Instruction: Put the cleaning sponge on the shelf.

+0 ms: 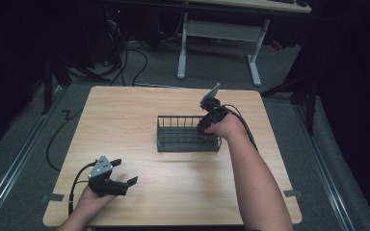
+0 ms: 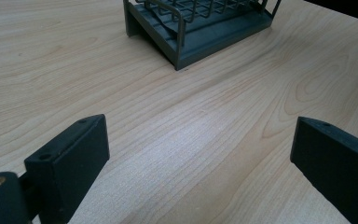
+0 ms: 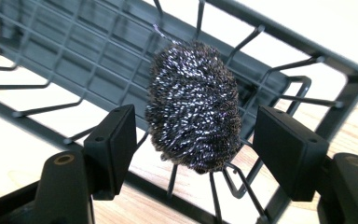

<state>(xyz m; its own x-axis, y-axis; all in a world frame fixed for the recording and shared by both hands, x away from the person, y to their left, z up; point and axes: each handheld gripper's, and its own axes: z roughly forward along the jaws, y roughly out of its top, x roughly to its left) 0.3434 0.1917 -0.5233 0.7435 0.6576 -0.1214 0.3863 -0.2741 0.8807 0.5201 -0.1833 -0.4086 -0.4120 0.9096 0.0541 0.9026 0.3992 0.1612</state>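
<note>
Centrally on worktop [image 1: 125, 120]: rack [image 1: 183, 134]. Right gripper [image 3: 193, 135] at rack's right end, jaws spread either side of scourer [image 3: 193, 105] lying in rack, not clamping. Left gripper [image 1: 120, 178] lower left, jaws wide, empty.

A dark, glinting steel-wool scourer [image 3: 193, 107], egg-shaped, lies inside the grey wire dish rack [image 1: 188, 134] mid-table, on its grid.
</note>
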